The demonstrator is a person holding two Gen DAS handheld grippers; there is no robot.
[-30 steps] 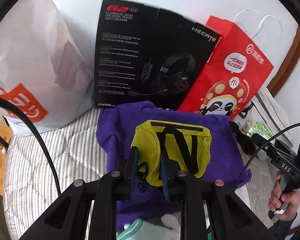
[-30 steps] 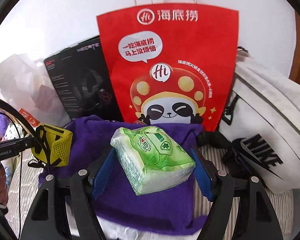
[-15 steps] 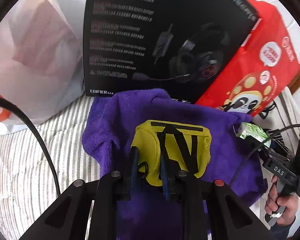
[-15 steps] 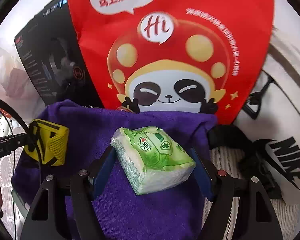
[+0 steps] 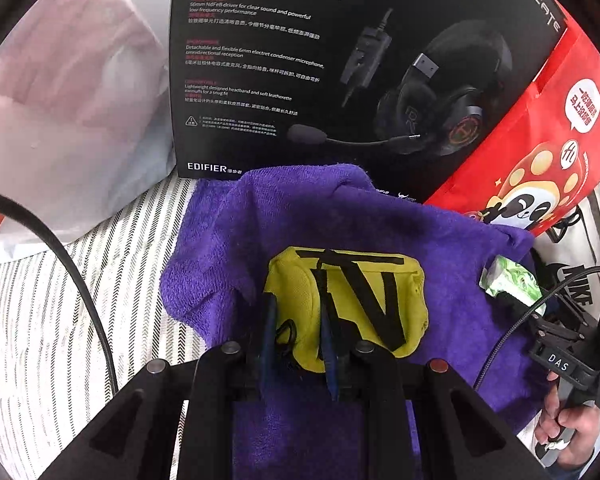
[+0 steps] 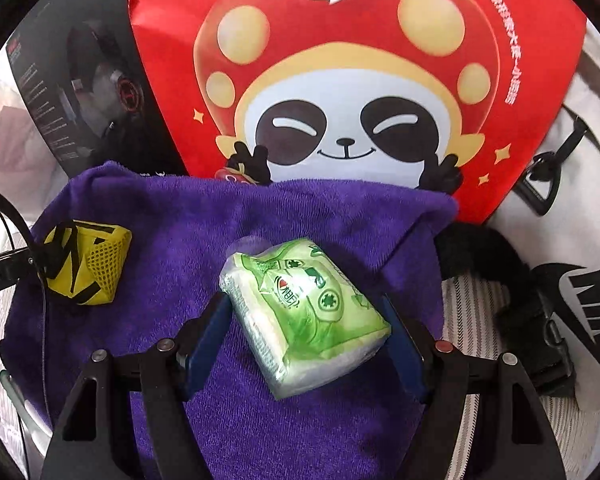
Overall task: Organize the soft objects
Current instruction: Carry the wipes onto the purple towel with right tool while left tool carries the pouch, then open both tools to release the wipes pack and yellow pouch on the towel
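A purple towel (image 5: 308, 220) lies on the striped bedding, also seen in the right wrist view (image 6: 204, 224). My left gripper (image 5: 298, 332) is shut on the left edge of a yellow mesh pouch with black straps (image 5: 360, 300), held just over the towel; the pouch shows at the left of the right wrist view (image 6: 88, 262). My right gripper (image 6: 304, 320) is shut on a green pack of tissues (image 6: 304, 312), held over the towel's right half; the pack shows at the right of the left wrist view (image 5: 512, 280).
A black headset box (image 5: 320, 60) and a red panda paper bag (image 6: 360, 72) stand behind the towel. A white plastic bag (image 5: 68, 100) stands at the left, a white Nike bag (image 6: 580, 240) at the right. Striped bedding (image 5: 60, 320) lies around.
Both grippers have moved forward and down toward the towel and the box and bag behind it, each keeping its hold. The headset box and red bag now loom larger.
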